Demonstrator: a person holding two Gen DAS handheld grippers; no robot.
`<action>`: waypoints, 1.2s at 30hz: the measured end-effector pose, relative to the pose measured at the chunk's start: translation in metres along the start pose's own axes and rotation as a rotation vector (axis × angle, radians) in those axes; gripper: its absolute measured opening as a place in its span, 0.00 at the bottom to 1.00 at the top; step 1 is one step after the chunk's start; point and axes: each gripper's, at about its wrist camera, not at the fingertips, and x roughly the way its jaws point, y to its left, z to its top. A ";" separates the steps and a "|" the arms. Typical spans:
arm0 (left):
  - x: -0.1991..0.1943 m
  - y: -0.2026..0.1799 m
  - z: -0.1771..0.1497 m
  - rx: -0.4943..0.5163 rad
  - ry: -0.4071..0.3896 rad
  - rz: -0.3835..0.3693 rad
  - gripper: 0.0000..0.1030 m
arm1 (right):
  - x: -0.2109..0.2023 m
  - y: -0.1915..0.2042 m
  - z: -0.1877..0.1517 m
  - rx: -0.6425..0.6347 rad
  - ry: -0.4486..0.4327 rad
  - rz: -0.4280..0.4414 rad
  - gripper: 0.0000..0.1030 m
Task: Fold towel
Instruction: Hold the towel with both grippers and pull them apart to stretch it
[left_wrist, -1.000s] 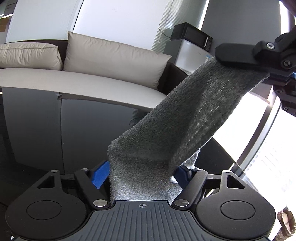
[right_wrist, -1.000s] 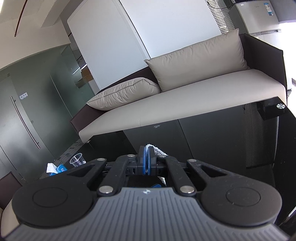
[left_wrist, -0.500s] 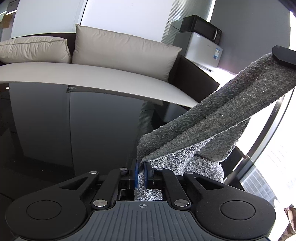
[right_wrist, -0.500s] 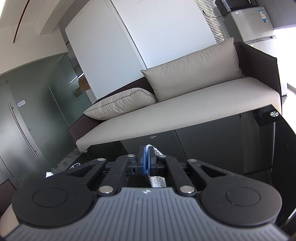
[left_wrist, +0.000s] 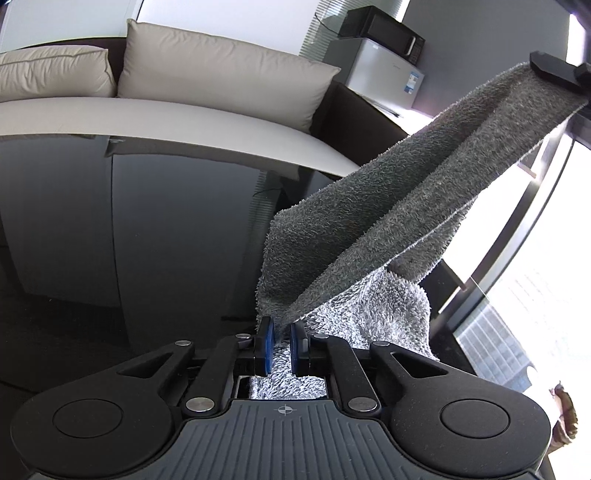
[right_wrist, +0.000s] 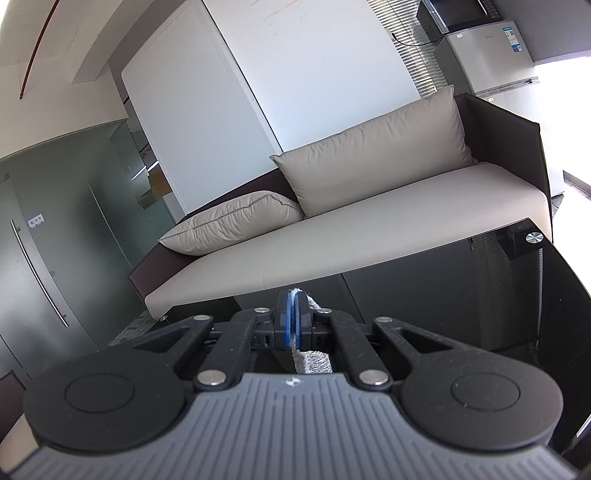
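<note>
A grey terry towel (left_wrist: 388, 221) hangs stretched over the black glass table (left_wrist: 129, 240), running from bottom centre to upper right. My left gripper (left_wrist: 281, 332) pinches its lower end. The blue pads (left_wrist: 266, 343) are a narrow gap apart with cloth filling it, and the jaws are opening slightly. A black finger of my right gripper (left_wrist: 554, 70) holds the towel's raised end at top right. In the right wrist view my right gripper (right_wrist: 293, 317) is shut on a thin pale towel edge (right_wrist: 312, 360). Part of the towel bunches pale on the table behind the left gripper.
A beige sofa (right_wrist: 369, 236) with two cushions runs along the table's far edge. A small fridge (left_wrist: 384, 81) with a microwave on top stands at the back right. Frosted glass doors (right_wrist: 44, 258) are on the left, and bright windows (left_wrist: 535, 295) on the right.
My left jaws went from wide open around the towel to closed on its lower end. The towel is now pulled more taut, and the right gripper has moved off toward the upper right.
</note>
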 end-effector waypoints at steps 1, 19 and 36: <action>0.001 0.000 -0.001 -0.001 0.001 -0.003 0.10 | 0.000 0.000 0.001 -0.002 -0.002 -0.001 0.02; 0.012 0.000 -0.010 0.026 0.042 -0.069 0.09 | -0.005 0.003 0.019 -0.028 -0.034 -0.010 0.02; -0.037 0.008 0.007 0.014 -0.130 0.020 0.04 | -0.017 -0.006 0.020 -0.040 -0.058 -0.076 0.02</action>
